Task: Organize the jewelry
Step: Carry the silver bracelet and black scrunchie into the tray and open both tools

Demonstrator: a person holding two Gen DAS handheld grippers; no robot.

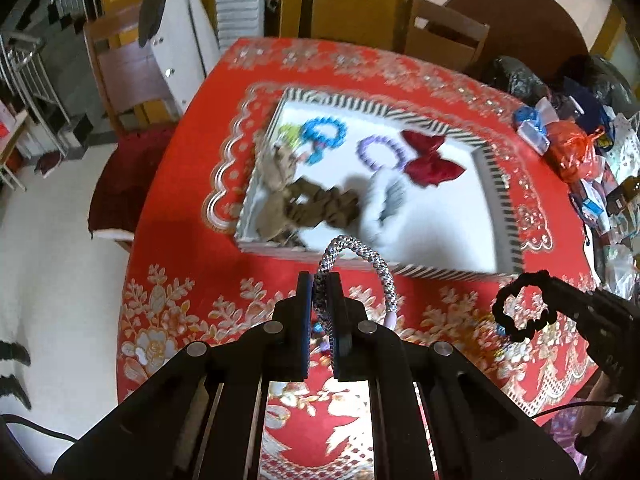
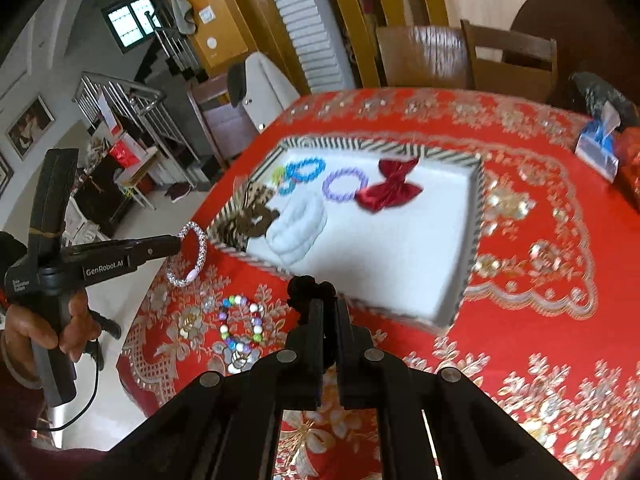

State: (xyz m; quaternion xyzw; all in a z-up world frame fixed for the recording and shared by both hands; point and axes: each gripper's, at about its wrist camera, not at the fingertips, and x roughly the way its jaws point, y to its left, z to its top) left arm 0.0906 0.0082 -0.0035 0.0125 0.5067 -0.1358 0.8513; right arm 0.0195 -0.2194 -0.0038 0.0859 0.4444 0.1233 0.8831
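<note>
We are holding a silver braided bracelet [image 1: 362,258] clamped in the left gripper [image 1: 322,280] and a black scrunchie [image 2: 311,288] pinched in the right gripper [image 2: 329,304], both above the cloth just short of the striped tray [image 1: 496,184]. Several pieces are already lying inside; a beaded bracelet [image 2: 242,326] is waiting outside. The tray's right half is offering open room.
</note>
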